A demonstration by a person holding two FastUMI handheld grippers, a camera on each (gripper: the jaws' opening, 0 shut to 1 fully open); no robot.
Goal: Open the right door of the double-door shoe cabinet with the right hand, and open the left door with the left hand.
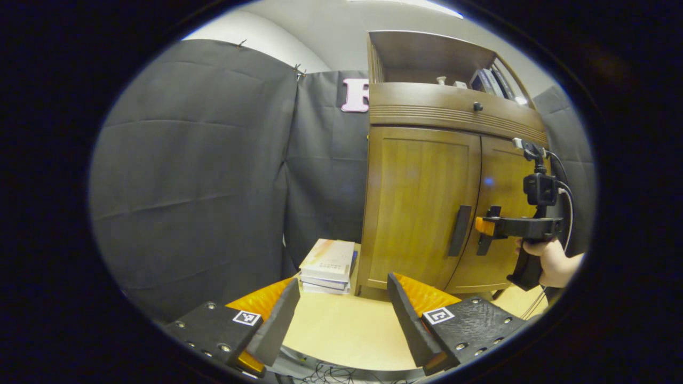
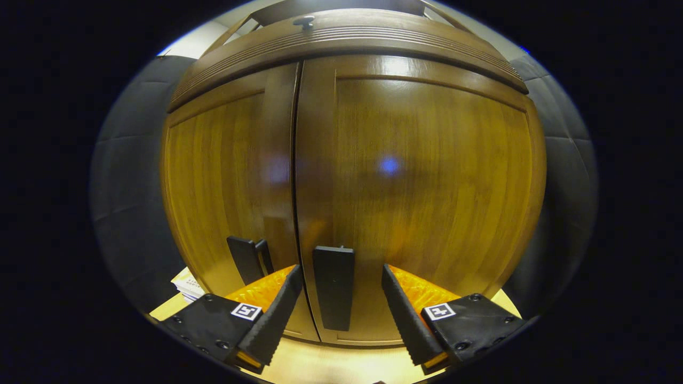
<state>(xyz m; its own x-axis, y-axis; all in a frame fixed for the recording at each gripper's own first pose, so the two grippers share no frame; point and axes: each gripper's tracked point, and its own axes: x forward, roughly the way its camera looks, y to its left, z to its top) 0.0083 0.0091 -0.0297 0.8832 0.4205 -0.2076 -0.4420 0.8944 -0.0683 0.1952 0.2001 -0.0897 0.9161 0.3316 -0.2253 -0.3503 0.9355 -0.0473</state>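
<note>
Right gripper (image 2: 336, 309) spread around right door's black bar handle (image 2: 333, 293), not pinching | left gripper (image 1: 341, 314) spread, idle | glossy brown wooden shoe cabinet (image 1: 421, 202): rigid, slick; I'd pinch handle mid-length.

A pale wooden worktop (image 1: 341, 330) carries everything here. The brown shoe cabinet (image 1: 421, 208) stands directly on it, toward its back, both doors flush and closed. Just beside the cabinet's left side, a small stack of books (image 1: 328, 265) lies flat on the worktop, the top cover light-coloured. In the right gripper view the same worktop (image 2: 331, 362) shows as a bare strip in front of the cabinet's base (image 2: 347, 338), with a corner of the books (image 2: 187, 285) at the cabinet's left.
</note>
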